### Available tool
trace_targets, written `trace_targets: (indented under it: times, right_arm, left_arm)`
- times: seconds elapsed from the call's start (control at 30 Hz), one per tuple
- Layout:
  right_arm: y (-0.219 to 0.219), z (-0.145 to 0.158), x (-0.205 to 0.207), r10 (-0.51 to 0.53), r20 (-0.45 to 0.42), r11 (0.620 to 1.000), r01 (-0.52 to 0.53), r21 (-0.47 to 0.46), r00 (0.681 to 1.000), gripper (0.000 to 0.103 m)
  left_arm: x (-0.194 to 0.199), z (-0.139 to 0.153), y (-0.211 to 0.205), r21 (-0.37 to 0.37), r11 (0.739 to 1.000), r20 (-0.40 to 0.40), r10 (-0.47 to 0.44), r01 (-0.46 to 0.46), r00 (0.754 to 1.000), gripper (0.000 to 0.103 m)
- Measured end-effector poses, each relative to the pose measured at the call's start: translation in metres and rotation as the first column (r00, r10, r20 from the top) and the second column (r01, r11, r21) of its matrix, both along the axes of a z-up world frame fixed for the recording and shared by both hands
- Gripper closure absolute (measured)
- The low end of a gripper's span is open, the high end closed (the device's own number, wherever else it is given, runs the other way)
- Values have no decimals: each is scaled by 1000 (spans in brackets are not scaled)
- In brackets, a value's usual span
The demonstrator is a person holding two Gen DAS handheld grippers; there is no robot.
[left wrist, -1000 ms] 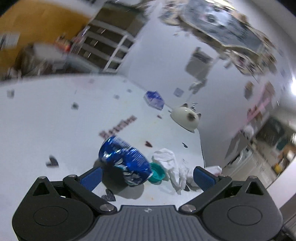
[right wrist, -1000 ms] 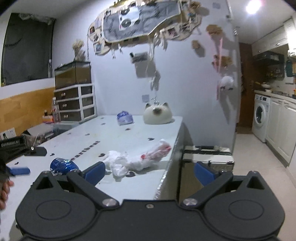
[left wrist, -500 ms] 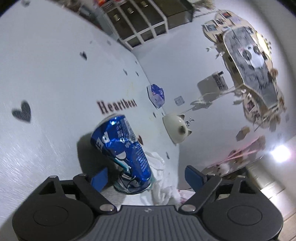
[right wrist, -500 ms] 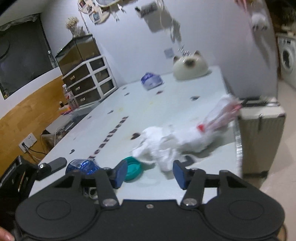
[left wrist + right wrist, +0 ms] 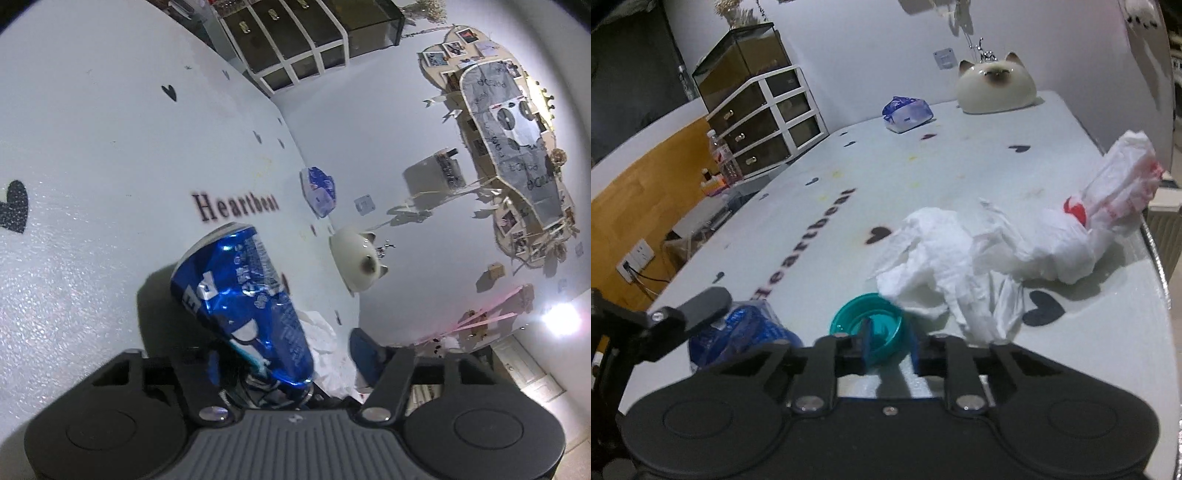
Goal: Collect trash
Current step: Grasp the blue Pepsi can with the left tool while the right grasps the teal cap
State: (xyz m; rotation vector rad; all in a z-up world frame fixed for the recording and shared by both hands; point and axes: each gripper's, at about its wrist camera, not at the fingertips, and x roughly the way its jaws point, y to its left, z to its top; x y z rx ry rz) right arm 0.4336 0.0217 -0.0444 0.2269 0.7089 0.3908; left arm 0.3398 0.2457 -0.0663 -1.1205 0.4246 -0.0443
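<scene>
A crushed blue can (image 5: 243,295) lies on the white table (image 5: 92,155), its near end between the fingers of my left gripper (image 5: 289,360). Those jaws are closing; the right pad (image 5: 364,354) still stands clear of the can. In the right wrist view the can (image 5: 753,328) shows low on the left under a left finger (image 5: 705,302). My right gripper (image 5: 889,345) is shut on the near rim of a teal lid (image 5: 864,317). Crumpled white tissue (image 5: 934,266) touches the lid's far side, and a white bag with red print (image 5: 1108,206) lies beyond it.
A blue tissue pack (image 5: 907,112) and a cat-shaped ceramic (image 5: 995,86) sit at the far end by the wall. The table's edge (image 5: 1156,258) runs close along the right. A drawer unit (image 5: 768,122) and a bottle (image 5: 722,155) stand past the left side.
My left gripper dropped and rolled around the can, its jaws narrowing. My right gripper swung in from the table's edge to the teal lid and shut on it.
</scene>
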Motion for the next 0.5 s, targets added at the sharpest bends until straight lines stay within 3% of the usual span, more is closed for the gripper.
trace_targets:
  times: [0.03,0.13,0.33,0.5]
  right_arm:
    - [-1,0,-2,-7,-3,1000,7,1,1000,98]
    - [-5,2,-12,12,-7,1000,-12,-3,1000,99]
    - [-20,7,-51,59,20,996,-58,-69,998,99]
    - [-33,11,-89,113,33,985,-108,-131,993,99]
  left_arm:
    - [0,-1,0,3,1000,-10,3,-3,1000,53]
    - [-1,1,3,18,1000,-34,6,-5,999,65]
    - [-12,10,3,69,998,-28,-5,7,1000,70]
    - [-23,22,-3,183,983,-30,-15,20,999,73]
